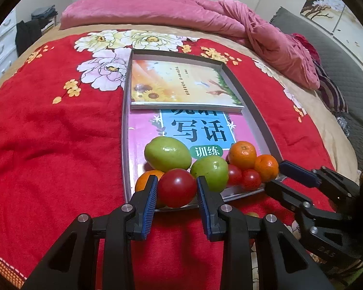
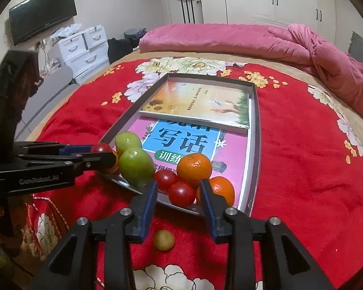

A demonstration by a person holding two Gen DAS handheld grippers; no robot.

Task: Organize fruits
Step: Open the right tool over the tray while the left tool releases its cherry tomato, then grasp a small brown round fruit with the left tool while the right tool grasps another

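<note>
My left gripper [image 1: 176, 189] is shut on a red tomato [image 1: 177, 188] and holds it over the near edge of the grey tray [image 1: 254, 111]. In the tray lie two green fruits [image 1: 168, 154], oranges [image 1: 242, 154] and two small tomatoes [image 1: 250, 179]. My right gripper [image 2: 179, 194] is open and empty, just in front of the tray's near edge [image 2: 181, 209]. A small yellow-green fruit [image 2: 164, 240] lies on the red blanket below it. The left gripper with its tomato [image 2: 101, 148] shows at the left in the right wrist view.
Two books [image 1: 181, 84] lie in the tray's far half. The tray rests on a red flowered blanket [image 1: 55, 130] on a bed. A pink quilt [image 1: 230, 21] is bunched at the back and right. White drawers [image 2: 82, 48] and a TV [image 2: 42, 14] stand beyond the bed.
</note>
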